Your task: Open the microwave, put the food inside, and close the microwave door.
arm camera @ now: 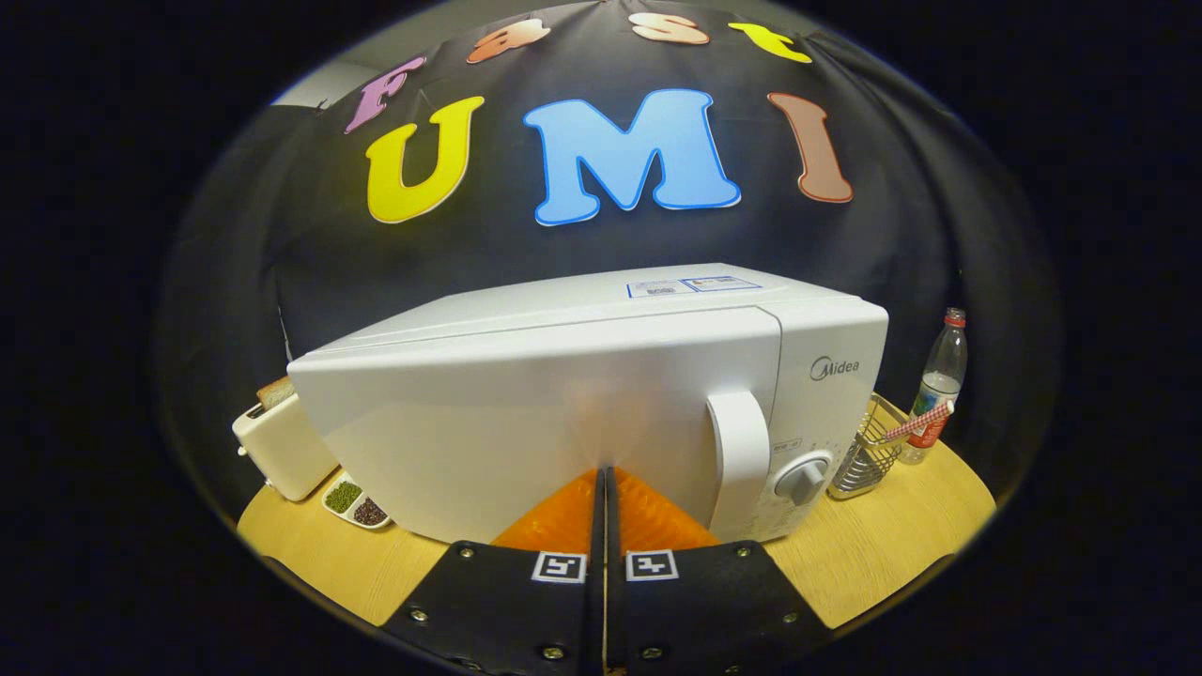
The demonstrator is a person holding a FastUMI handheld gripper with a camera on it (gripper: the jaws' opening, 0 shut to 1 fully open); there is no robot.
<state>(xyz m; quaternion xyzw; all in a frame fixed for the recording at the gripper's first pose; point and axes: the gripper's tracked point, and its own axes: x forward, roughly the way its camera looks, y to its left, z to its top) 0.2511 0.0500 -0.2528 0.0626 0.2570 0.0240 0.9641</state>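
Note:
A white microwave [563, 394] stands on the wooden table, its door closed. The door's vertical handle [742, 460] is just right of my fingers, with a round dial [801, 479] on the panel beside it. My gripper [604, 469] is shut, fingertips together with nothing between them, and the tips rest against or very near the door's face. I see no food between the fingers.
A toaster [282, 441] with a slice of bread stands left of the microwave. A small divided dish of beans [355, 502] lies by it. Right of the microwave are a wire basket [869, 451] and a plastic bottle [939, 380]. The wooden table [873, 545] spreads beneath.

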